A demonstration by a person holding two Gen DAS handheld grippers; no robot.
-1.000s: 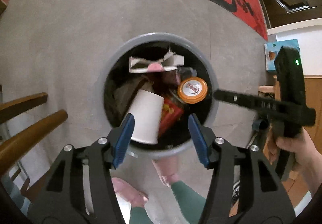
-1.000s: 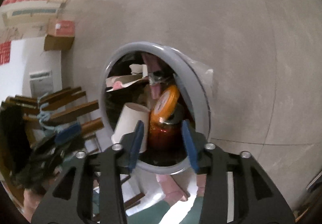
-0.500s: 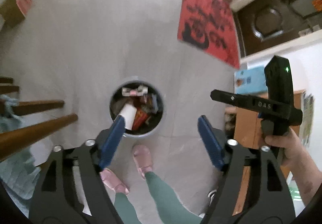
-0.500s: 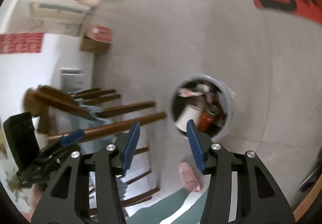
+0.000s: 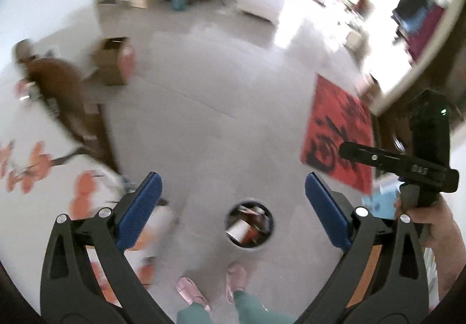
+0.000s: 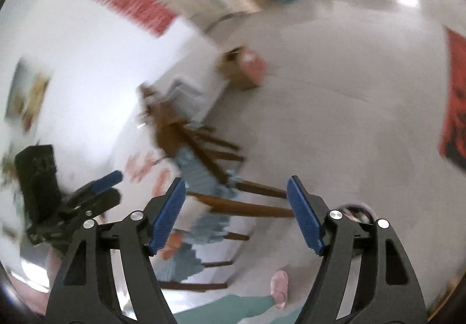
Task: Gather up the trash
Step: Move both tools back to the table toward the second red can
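In the left wrist view the round grey trash bin [image 5: 250, 246] stands far below on the floor, holding a white paper cup [image 5: 236, 229], a red wrapper and other trash. My left gripper [image 5: 233, 198] is open and empty, high above the bin. The right gripper shows at the right of that view [image 5: 378, 158], held in a hand. In the right wrist view my right gripper [image 6: 236, 214] is open and empty; only a sliver of the bin rim [image 6: 356, 209] shows behind its right finger. The left gripper appears at the left [image 6: 96, 193].
A wooden chair [image 6: 209, 155] with blue cloth stands on the grey floor. A cardboard box [image 5: 112, 60] sits near the wall. A red mat [image 5: 335, 134] lies at right. The person's pink slippers [image 5: 189, 293] are close to the bin.
Both grippers have risen far above the bin and tilted up toward the room; the bin has shrunk in view. Both have opened wider and stay empty.
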